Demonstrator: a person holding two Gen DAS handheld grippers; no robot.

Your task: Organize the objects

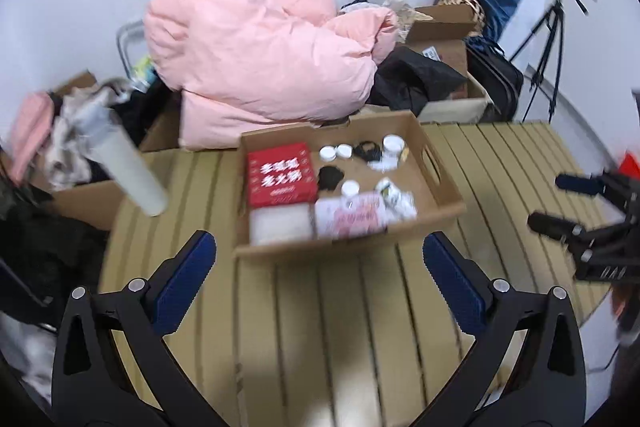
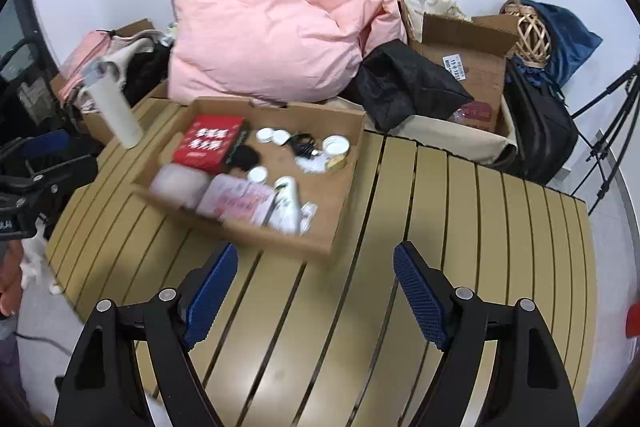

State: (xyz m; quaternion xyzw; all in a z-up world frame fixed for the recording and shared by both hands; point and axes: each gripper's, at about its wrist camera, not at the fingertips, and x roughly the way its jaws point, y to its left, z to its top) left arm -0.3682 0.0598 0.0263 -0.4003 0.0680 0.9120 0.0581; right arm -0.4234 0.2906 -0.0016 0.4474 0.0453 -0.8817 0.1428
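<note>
A shallow cardboard box (image 1: 440, 171) sits on the slatted wooden table (image 1: 320, 327). It holds a red box (image 1: 280, 173), a pink packet (image 1: 352, 217), a white packet (image 1: 280, 227), small white jars (image 1: 328, 153), a black cable (image 1: 368, 151) and a white bottle (image 1: 394, 195). A tall white cylinder (image 1: 132, 171) stands at the table's left edge. My left gripper (image 1: 320, 259) is open and empty, just short of the box. In the right wrist view the box (image 2: 340, 195), red box (image 2: 210, 143) and white bottle (image 2: 286, 203) show. My right gripper (image 2: 316, 267) is open and empty near the box's front.
A pink duvet (image 1: 256, 59) is heaped behind the table, with black cloth (image 1: 416, 79), cardboard boxes (image 2: 472, 67), a wicker basket (image 2: 532, 35) and a black bag (image 2: 540, 131). A tripod (image 1: 548, 39) stands at the right. Clothes (image 1: 60, 131) fill a box at the left.
</note>
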